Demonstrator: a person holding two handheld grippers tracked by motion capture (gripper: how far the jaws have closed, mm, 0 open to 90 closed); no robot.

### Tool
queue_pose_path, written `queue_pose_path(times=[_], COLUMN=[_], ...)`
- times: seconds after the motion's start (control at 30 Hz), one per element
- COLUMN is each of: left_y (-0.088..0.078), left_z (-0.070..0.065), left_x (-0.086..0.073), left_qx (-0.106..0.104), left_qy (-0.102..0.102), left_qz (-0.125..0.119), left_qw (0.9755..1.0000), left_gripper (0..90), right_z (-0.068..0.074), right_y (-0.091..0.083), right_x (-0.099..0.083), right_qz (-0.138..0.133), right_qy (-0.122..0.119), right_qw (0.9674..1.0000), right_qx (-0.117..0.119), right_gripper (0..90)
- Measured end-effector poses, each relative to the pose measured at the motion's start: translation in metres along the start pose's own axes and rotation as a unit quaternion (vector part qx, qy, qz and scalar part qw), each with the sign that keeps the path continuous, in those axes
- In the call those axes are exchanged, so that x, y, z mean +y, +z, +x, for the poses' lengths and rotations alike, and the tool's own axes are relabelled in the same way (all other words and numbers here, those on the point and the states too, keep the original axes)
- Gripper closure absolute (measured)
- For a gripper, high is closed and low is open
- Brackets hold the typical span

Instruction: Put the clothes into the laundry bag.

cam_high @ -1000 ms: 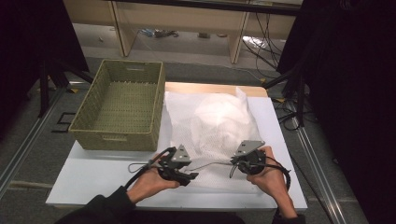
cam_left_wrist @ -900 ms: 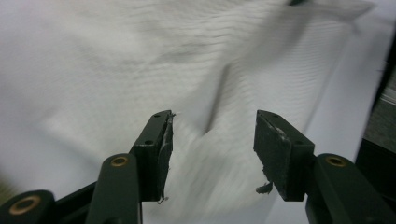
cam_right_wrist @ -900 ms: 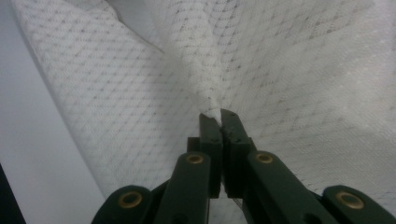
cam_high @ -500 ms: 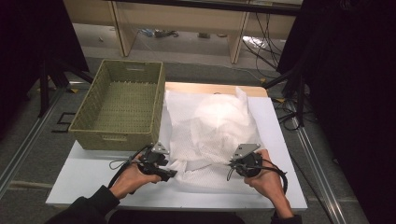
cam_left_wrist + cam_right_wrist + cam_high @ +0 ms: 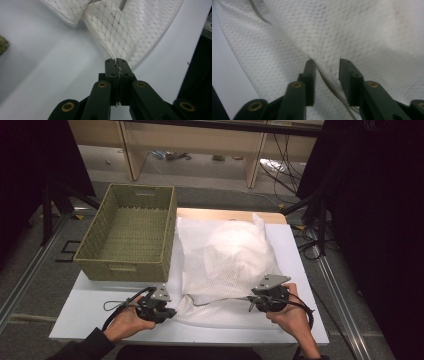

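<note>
A white mesh cloth (image 5: 225, 255) lies spread over the white table (image 5: 90, 312), bulging in its middle. My left gripper (image 5: 172, 311) sits at the cloth's near left corner. In the left gripper view the gripper (image 5: 116, 60) is shut on a bunched strip of the mesh (image 5: 112, 32), which stretches away from the jaws. My right gripper (image 5: 253, 303) rests at the cloth's near right edge. In the right gripper view it (image 5: 327, 63) stands open, with a fold of mesh (image 5: 337, 30) and a thin cord (image 5: 337, 93) running between the jaws.
A woven green basket (image 5: 125, 267) stands at the table's left, close beside the cloth. Shelving and cables lie on the floor beyond the table's far edge. Bare table surface shows left of my left hand (image 5: 122, 322).
My left gripper has moved to the left, pulling the cloth's near corner with it. The cloth billowed up and has settled lower. The right gripper has hardly moved.
</note>
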State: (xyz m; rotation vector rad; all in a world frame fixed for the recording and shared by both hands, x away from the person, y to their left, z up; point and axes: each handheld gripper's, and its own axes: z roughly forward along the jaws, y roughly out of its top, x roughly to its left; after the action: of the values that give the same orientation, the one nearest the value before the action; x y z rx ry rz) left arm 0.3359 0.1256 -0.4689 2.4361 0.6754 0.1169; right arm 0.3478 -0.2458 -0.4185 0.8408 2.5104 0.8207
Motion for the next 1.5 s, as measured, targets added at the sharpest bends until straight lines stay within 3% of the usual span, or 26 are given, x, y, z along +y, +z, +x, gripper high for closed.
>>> queue_pose_path(times=[0.17,0.2,0.23,0.27,0.3,0.37,0.4,0.43,0.47,0.53,0.67,0.7,0.73,0.87,0.9,1.0,1.03,1.07,1.27,1.3,1.43,1.5], left_y=[-0.007,-0.008,-0.01,-0.009,-0.009,-0.009,-0.009,-0.007,-0.01,-0.01,-0.018,-0.019,-0.021,-0.031,-0.033,-0.039,-0.04,-0.041,-0.047,-0.048,-0.05,-0.051], left_z=[-0.01,-0.011,-0.01,-0.011,-0.011,-0.012,-0.012,-0.012,-0.01,-0.01,-0.009,-0.009,-0.009,-0.009,-0.009,-0.009,-0.009,-0.009,-0.007,-0.007,-0.008,-0.007], left_x=[-0.01,-0.012,-0.014,-0.015,-0.016,-0.017,-0.017,-0.017,-0.017,-0.018,-0.018,-0.018,-0.019,-0.02,-0.02,-0.022,-0.022,-0.023,-0.025,-0.025,-0.027,-0.028], left_qx=[0.001,-0.001,-0.003,-0.006,-0.004,-0.005,-0.005,-0.002,0.004,0.012,0.034,0.031,0.037,0.051,0.057,0.061,0.059,0.059,0.069,0.076,0.073,0.073], left_qy=[0.001,-0.009,0.007,-0.005,0.004,0.002,-0.005,-0.018,-0.005,-0.034,-0.03,-0.019,-0.032,-0.049,-0.052,-0.067,-0.069,-0.074,-0.087,-0.09,-0.101,-0.098], left_qz=[-0.008,-0.012,-0.003,-0.003,-0.001,0.0,0.001,-0.014,-0.007,-0.037,-0.059,-0.064,-0.068,-0.093,-0.098,-0.12,-0.121,-0.127,-0.139,-0.139,-0.156,-0.162], left_qw=[1.0,0.9999,1.0,1.0,1.0,1.0,1.0,0.9997,1.0,0.9987,0.9973,0.9973,0.9965,0.9931,0.9922,0.9887,0.9885,0.9874,0.984,0.9833,0.9798,0.9792], left_gripper=[88.3,88.3,88.3,88.2,88.0,87.4,86.9,86.0,80.8,73.8,59.9,57.6,55.0,45.8,43.9,40.3,38.9,38.1,33.7,33.0,29.1,27.2], right_z=[-0.005,-0.004,-0.006,-0.008,-0.006,-0.008,-0.008,-0.008,-0.007,-0.006,-0.004,-0.004,-0.003,-0.001,0.001,0.002,0.001,0.001,0.006,0.005,0.01,0.012], right_y=[-0.016,-0.019,-0.023,-0.026,-0.029,-0.033,-0.033,-0.033,-0.033,-0.033,-0.033,-0.033,-0.034,-0.035,-0.036,-0.038,-0.038,-0.038,-0.039,-0.038,-0.039,-0.038], right_x=[-0.015,-0.018,-0.022,-0.025,-0.028,-0.033,-0.035,-0.037,-0.039,-0.04,-0.038,-0.038,-0.037,-0.035,-0.035,-0.035,-0.035,-0.035,-0.034,-0.035,-0.035,-0.036], right_qz=[-0.002,0.002,-0.004,-0.006,-0.004,-0.004,-0.003,-0.004,-0.004,-0.005,-0.014,-0.019,-0.021,-0.042,-0.045,-0.046,-0.055,-0.054,-0.062,-0.066,-0.067,-0.075], right_qy=[0.007,0.031,0.03,0.028,0.049,0.048,0.054,0.055,0.059,0.073,0.083,0.077,0.079,0.085,0.098,0.105,0.101,0.106,0.122,0.106,0.13,0.131], right_qw=[0.9999,0.9994,0.9993,0.9994,0.9984,0.9983,0.9979,0.9978,0.9976,0.9967,0.996,0.9962,0.996,0.995,0.9937,0.993,0.9925,0.9924,0.9901,0.9918,0.9891,0.9883], right_qx=[-0.014,-0.016,-0.021,-0.022,-0.028,-0.033,-0.036,-0.037,-0.037,-0.036,-0.031,-0.035,-0.035,-0.031,-0.032,-0.029,-0.04,-0.033,-0.027,-0.027,-0.019,-0.02], right_gripper=[61.5,60.3,59.6,59.1,58.9,57.4,56.7,56.1,55.4,53.5,49.3,48.4,47.4,44.1,43.5,42.1,41.8,41.3,39.2,38.7,36.0,33.4])
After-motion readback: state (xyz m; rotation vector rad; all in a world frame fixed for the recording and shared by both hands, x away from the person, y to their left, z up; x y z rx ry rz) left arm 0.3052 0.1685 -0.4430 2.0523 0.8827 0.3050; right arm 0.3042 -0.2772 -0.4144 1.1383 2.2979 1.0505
